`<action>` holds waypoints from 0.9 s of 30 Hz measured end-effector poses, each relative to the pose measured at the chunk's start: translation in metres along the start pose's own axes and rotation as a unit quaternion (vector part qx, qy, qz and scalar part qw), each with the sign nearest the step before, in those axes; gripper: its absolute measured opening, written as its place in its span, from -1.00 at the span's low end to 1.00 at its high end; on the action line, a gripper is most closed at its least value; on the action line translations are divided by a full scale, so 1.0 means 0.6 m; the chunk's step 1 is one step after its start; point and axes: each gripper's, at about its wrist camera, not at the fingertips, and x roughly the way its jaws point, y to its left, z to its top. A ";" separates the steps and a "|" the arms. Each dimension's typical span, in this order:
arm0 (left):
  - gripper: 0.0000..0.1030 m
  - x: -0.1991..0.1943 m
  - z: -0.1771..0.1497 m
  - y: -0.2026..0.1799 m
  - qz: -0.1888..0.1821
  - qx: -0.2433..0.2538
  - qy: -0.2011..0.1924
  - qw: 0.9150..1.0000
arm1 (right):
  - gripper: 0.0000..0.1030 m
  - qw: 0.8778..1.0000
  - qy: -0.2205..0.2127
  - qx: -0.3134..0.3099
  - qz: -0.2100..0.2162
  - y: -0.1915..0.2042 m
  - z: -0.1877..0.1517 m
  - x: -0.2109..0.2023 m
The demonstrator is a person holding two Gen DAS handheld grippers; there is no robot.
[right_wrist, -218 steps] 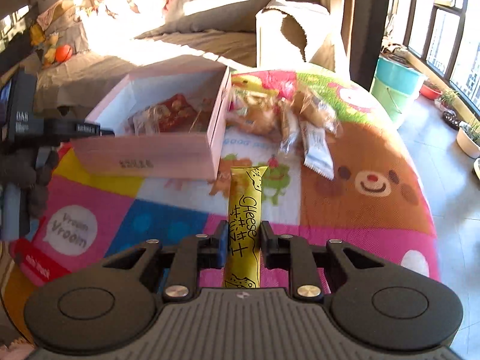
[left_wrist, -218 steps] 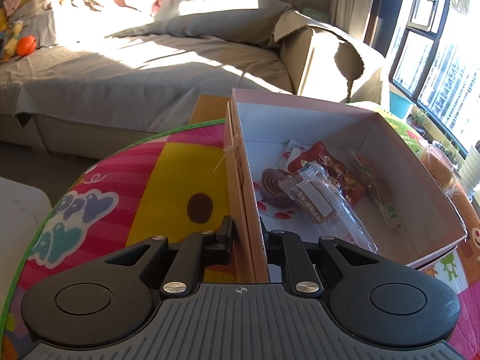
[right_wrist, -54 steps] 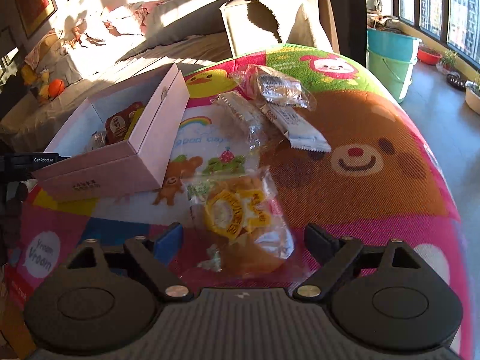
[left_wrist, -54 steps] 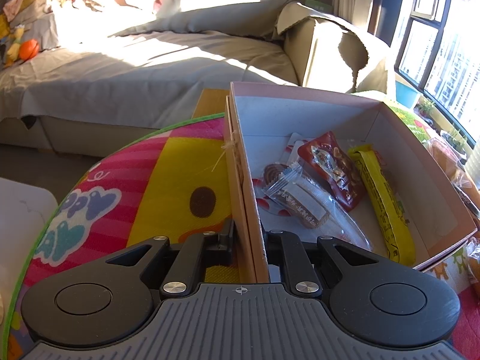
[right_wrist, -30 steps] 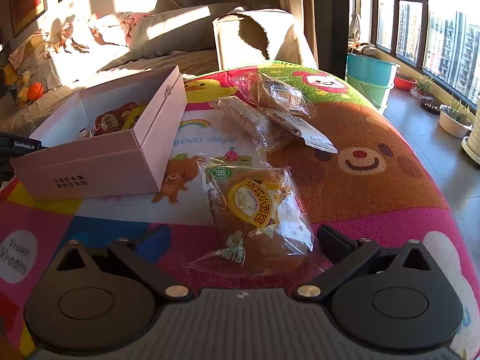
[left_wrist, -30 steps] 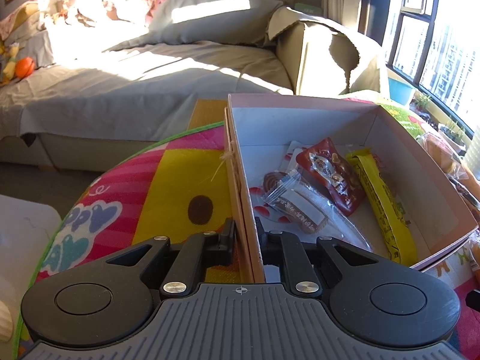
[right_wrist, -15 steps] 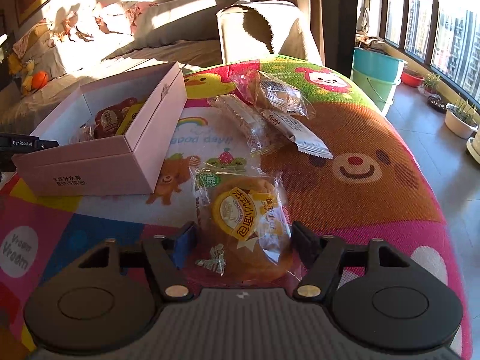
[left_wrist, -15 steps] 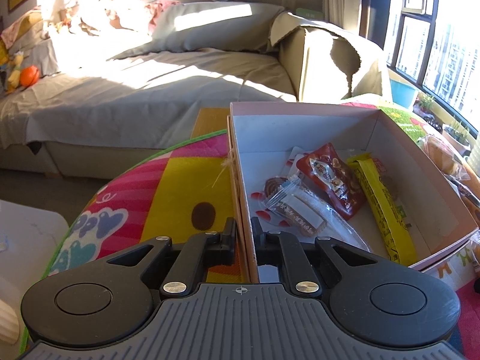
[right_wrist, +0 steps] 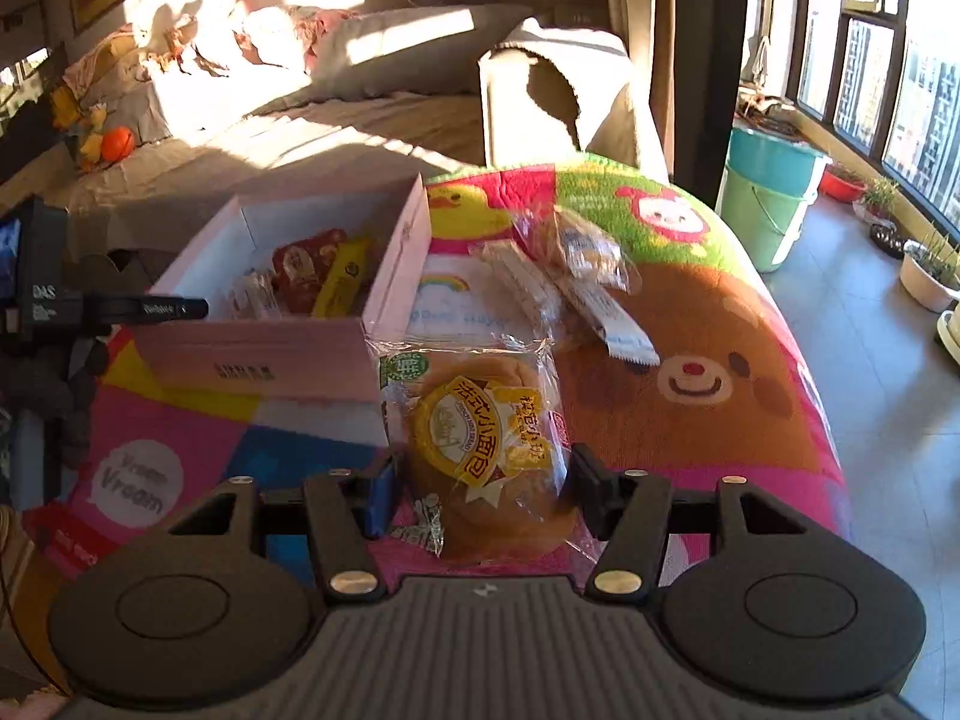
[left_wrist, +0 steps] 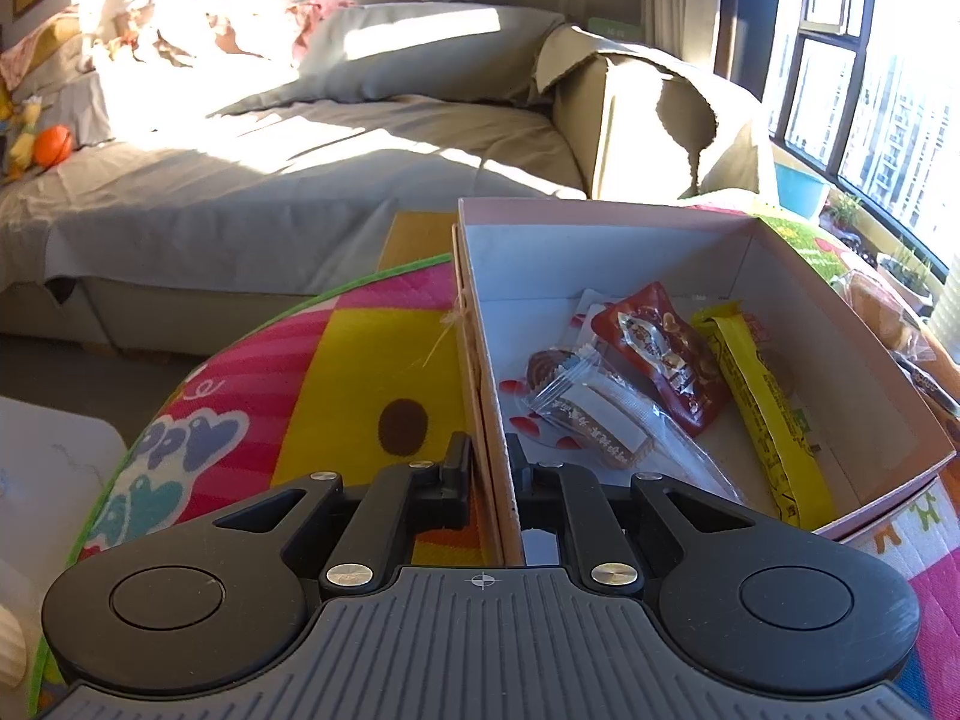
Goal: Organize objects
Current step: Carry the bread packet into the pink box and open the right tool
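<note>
The bread packet (right_wrist: 489, 450) has just been squeezed by the closing right gripper (right_wrist: 480, 489) and lifted off the mat (right_wrist: 750, 420). The box (right_wrist: 270, 360), at 10 o'clock, is pinched by the left gripper (left_wrist: 487, 468), so it's likely next.

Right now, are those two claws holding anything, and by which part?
Left gripper pinches the pink box by its near side wall. Right gripper has just closed on the wrapped bun, across its lower half.

My surface: round table under a bright cartoon-print quilted cover (right_wrist: 708, 324). On it, left of centre: open pink cardboard box (right_wrist: 288, 354). Beside it, upper centre: cluster of clear-wrapped snack packets (right_wrist: 564, 276).
</note>
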 end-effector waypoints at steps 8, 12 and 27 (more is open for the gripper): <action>-0.75 0.000 -0.003 0.001 -0.005 -0.008 -0.003 1.000 | 0.11 0.981 -0.179 -0.021 0.067 0.073 0.154 -0.112; -0.75 -0.001 -0.004 0.001 -0.006 -0.008 -0.004 1.000 | 0.12 0.972 -0.209 -0.032 0.104 0.114 0.210 -0.091; -0.74 -0.003 -0.003 0.003 -0.007 -0.005 -0.002 1.000 | 0.24 0.988 -0.099 -0.050 0.110 0.229 0.269 0.159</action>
